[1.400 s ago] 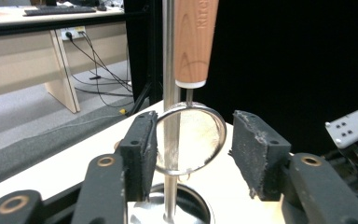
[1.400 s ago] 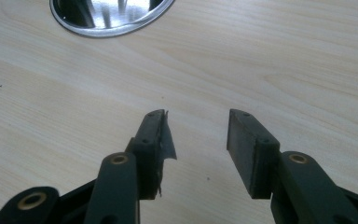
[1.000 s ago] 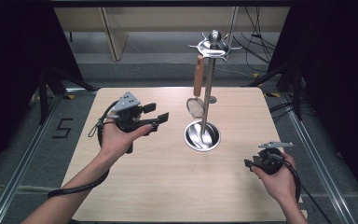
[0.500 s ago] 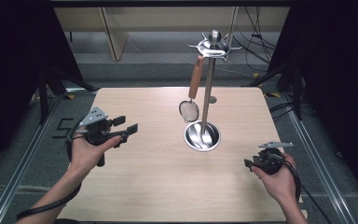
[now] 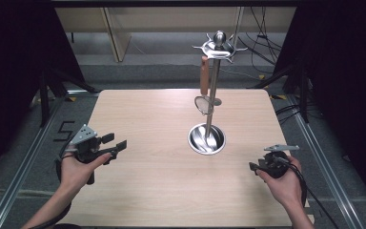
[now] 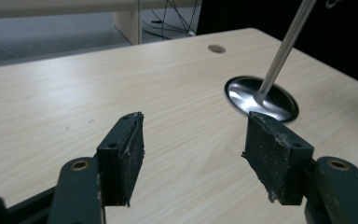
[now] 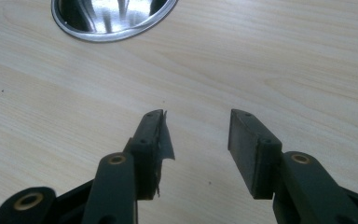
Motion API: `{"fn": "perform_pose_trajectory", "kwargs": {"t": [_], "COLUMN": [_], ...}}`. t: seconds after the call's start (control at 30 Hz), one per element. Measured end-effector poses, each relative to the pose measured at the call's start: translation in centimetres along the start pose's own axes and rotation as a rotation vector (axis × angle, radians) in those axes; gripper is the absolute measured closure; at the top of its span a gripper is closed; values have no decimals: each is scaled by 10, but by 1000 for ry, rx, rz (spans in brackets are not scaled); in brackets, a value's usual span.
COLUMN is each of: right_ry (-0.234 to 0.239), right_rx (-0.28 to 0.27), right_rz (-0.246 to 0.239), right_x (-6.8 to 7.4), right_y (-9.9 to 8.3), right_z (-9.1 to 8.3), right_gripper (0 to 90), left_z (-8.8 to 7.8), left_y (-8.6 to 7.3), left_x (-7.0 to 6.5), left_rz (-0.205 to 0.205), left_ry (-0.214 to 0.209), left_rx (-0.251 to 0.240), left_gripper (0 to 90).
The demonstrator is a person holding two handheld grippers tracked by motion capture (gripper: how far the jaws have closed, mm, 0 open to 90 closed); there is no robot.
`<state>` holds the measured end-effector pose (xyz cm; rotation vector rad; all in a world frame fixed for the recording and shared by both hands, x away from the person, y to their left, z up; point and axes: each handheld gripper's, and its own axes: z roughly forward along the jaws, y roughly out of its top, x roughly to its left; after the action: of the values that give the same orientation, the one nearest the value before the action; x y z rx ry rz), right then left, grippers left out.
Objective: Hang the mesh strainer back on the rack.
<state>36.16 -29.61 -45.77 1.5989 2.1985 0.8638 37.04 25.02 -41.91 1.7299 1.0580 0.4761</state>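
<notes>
A metal utensil stand rises from a round steel base at the table's middle right. A small strainer with a wooden handle hangs from one of its top hooks. My left gripper is held open near the table's left front edge, far from the stand, with nothing between its pads. Ahead of it in the left gripper view are the steel base and the pole. My right gripper stands open low over the wood at the right front, empty, the base's rim just beyond it.
The wooden table has a small round hole behind the stand. Dark floor and metal rails run along both sides. Shelving and cables lie beyond the far edge.
My left gripper has drawn back from beside the stand to the table's left front and stays open. The right gripper has not moved.
</notes>
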Motion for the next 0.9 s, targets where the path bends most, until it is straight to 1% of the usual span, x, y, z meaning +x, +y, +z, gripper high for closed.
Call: {"fn": "perform_pose_trajectory", "kwargs": {"t": [0.03, 0.07, 0.1, 0.13, 0.17, 0.2, 0.23, 0.33, 0.37, 0.43, 0.47, 0.5, 0.53, 0.57, 0.6, 0.67, 0.7, 0.73, 0.77, 0.8, 0.83, 0.87, 0.9], "right_ry": [0, -10, 1, 0, 0, -9, -8, -7, -7, -7, -8, -14, -5, -8, 2, 1, -8, -3, -3, -7, -3, -4, -5], "right_rx": [0, 7, -1, 0, 1, 11, 14, 14, 14, 14, 16, 8, 13, 10, -1, 0, 7, 13, 13, 7, 14, 15, 13], "right_rz": [-1, -7, -1, -1, 1, -5, -5, -2, -2, -2, -4, -32, -5, -5, -2, -3, -7, -8, -8, -31, -8, -7, -6], "right_x": [0, 0, 0, 0, 0, 0, 0, 0, 0, 0, 0, -2, 0, 0, 0, -1, -1, -1, -1, -3, -1, -1, -1], "right_y": [0, 0, 0, 0, 0, 0, 0, 0, 0, 0, 0, -1, 0, 0, 0, 0, 0, 0, 0, -1, -1, -1, -1], "right_z": [0, -1, 0, 0, 0, -1, -1, -1, -1, -1, -1, 0, -1, -1, 0, 0, -1, -1, -1, 1, 0, 0, 0], "right_gripper": [563, 563, 563, 562, 562, 561, 561, 560, 560, 559, 560, 559, 558, 557, 556, 553, 552, 551, 551, 548, 547, 545, 545], "left_z": [1, 1, 2, 2, 2, 3, 4, 5, 5, 6, 7, 8, 9, 11, 12, 14, 15, 16, 16, 18, 19, 20, 21], "left_y": [-9, -12, -18, -22, -22, -29, -31, -40, -43, -45, -49, -52, -56, -59, -60, -62, -62, -62, -62, -61, -61, -61, -61], "left_x": [3, 3, 5, 6, 6, 8, 9, 15, 17, 19, 21, 21, 23, 25, 26, 26, 25, 24, 24, 22, 22, 21, 21], "left_rz": [8, 9, 8, 6, 6, 1, 4, -11, -18, -26, -39, -49, -41, -30, -26, -22, -21, -18, -18, 7, 7, 3, 7], "left_ry": [12, 22, 24, 26, 26, 25, 32, 43, 54, 53, 61, 69, 76, 85, 89, 93, 87, 97, 97, 90, 85, 82, 85], "left_rx": [19, 29, 41, 51, 51, 67, 73, 82, 83, 82, 81, 86, 102, 110, 118, 129, 130, 129, 129, 131, 130, 131, 128], "left_gripper": [367, 367, 367, 367, 366, 366, 366, 368, 369, 372, 372, 376, 377, 378, 380, 382, 382, 382, 382, 383, 383, 383, 384]}}
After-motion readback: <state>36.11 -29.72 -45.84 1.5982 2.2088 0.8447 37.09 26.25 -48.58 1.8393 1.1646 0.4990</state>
